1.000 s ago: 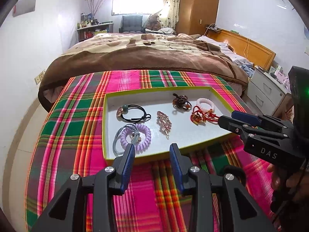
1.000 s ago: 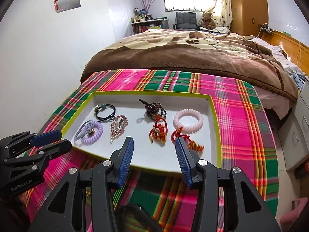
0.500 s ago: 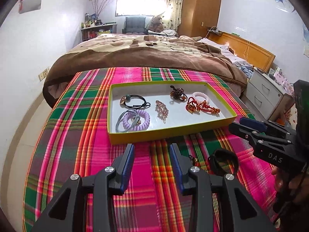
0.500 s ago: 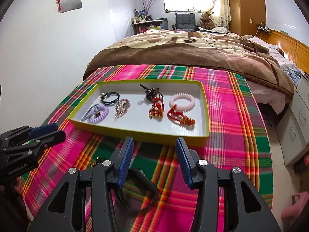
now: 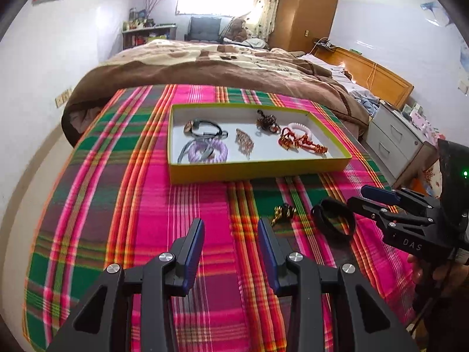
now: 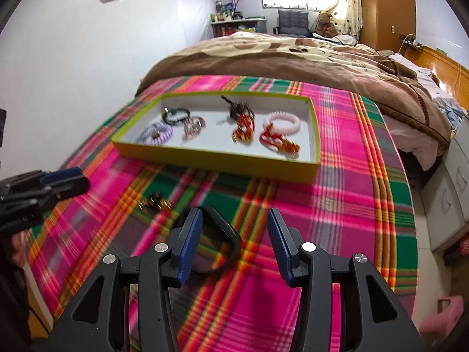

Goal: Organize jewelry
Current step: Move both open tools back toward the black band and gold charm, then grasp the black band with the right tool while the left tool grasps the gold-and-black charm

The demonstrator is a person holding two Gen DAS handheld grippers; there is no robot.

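Observation:
A yellow-rimmed white tray (image 5: 258,170) (image 6: 217,161) on the plaid cloth holds several pieces: a black hair tie (image 5: 205,127), a purple coil band (image 5: 208,151), a pink coil band (image 6: 283,123) and red knotted cords (image 5: 302,142). On the cloth in front of the tray lie a black bracelet (image 5: 332,220) (image 6: 222,243) and a small gold piece (image 5: 283,212) (image 6: 155,202). My left gripper (image 5: 231,234) is open and empty, left of both. My right gripper (image 6: 234,234) is open, low over the black bracelet; it also shows in the left wrist view (image 5: 369,198).
The plaid cloth (image 5: 123,205) covers a table whose right edge drops to the floor by grey drawers (image 6: 448,199). A bed with a brown blanket (image 6: 293,61) stands behind the tray. A white wall is at the left.
Both grippers have pulled back from the tray toward me and lowered. The black bracelet and gold piece on the cloth have come into view. Both stay open.

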